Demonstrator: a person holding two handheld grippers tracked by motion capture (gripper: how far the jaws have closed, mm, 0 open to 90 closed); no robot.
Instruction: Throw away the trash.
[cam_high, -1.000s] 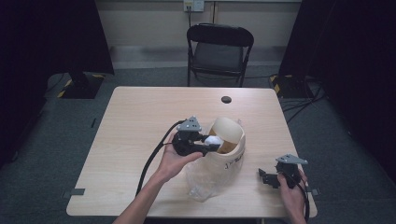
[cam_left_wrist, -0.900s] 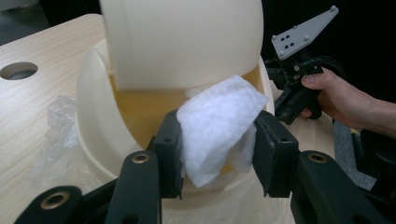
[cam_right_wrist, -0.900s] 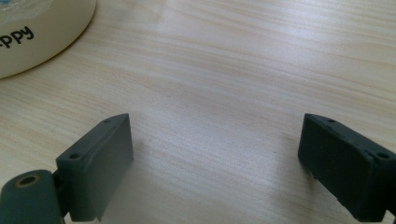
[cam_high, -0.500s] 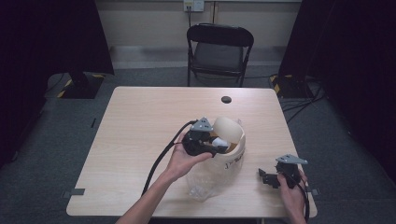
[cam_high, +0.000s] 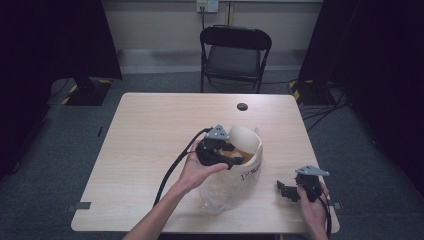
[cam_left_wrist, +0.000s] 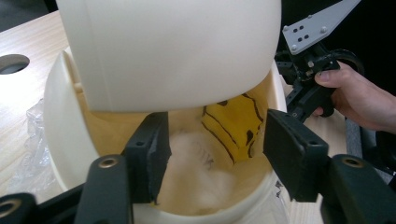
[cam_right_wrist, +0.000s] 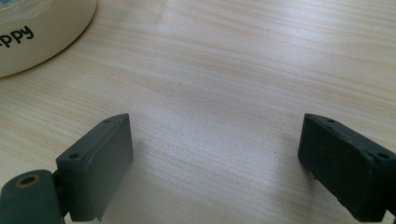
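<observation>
Left gripper (cam_left_wrist: 212, 154), jaws just opened and holding nothing, points into the mouth of the cream bin (cam_high: 248, 165). White wad (cam_left_wrist: 201, 170) lies straight ahead inside, beneath the tilted lid (cam_left_wrist: 173, 46). Right gripper (cam_high: 287, 191) rests wide open, farther off on the table (cam_high: 150, 130).

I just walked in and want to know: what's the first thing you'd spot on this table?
A cream bin with a swing lid, near the table's middle. The left gripper pokes into its mouth, jaws just opened with nothing between them, above white fluff and something yellow. The right gripper rests open by the front right corner.
</observation>
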